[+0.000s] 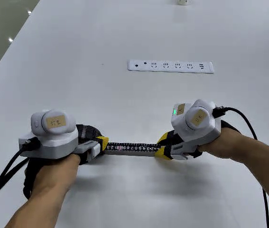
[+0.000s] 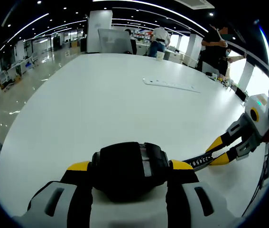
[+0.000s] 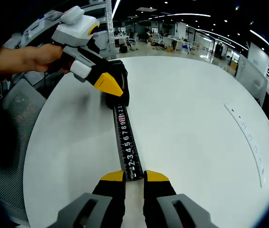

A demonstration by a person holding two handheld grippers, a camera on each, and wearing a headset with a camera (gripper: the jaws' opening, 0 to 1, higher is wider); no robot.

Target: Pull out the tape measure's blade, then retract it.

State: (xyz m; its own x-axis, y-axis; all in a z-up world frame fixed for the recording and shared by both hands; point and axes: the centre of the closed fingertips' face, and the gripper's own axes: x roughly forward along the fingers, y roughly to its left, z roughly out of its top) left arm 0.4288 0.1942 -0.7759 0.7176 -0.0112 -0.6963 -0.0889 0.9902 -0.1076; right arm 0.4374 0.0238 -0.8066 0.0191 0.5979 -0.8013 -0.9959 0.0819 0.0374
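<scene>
Broad white table (image 1: pixel 125 28): both grippers work over its near part. A long flat white power strip (image 1: pixel 171 66) lies on it farther back, well apart from them.

Left gripper (image 1: pixel 100 145), white body with yellow-tipped jaws: jaws closed around the black rounded tape measure case (image 2: pixel 129 168). In the left gripper view the case sits square between the two yellow tips, one tip against each flank, and the blade leaves it toward the right.

Right gripper (image 1: pixel 162 145), same build: jaws drawn in to a narrow slot, pinching the free end of the blade. In the right gripper view the end sits right between the yellow tips (image 3: pixel 134 176).

Narrow black blade with pale numerals (image 1: pixel 132 147): partly drawn out, running straight from the case to the right gripper's tips and spanning the gap between the two grippers. Numerals 2 to 9 read along it in the right gripper view. It runs low over the table; I cannot tell whether it touches the surface.
</scene>
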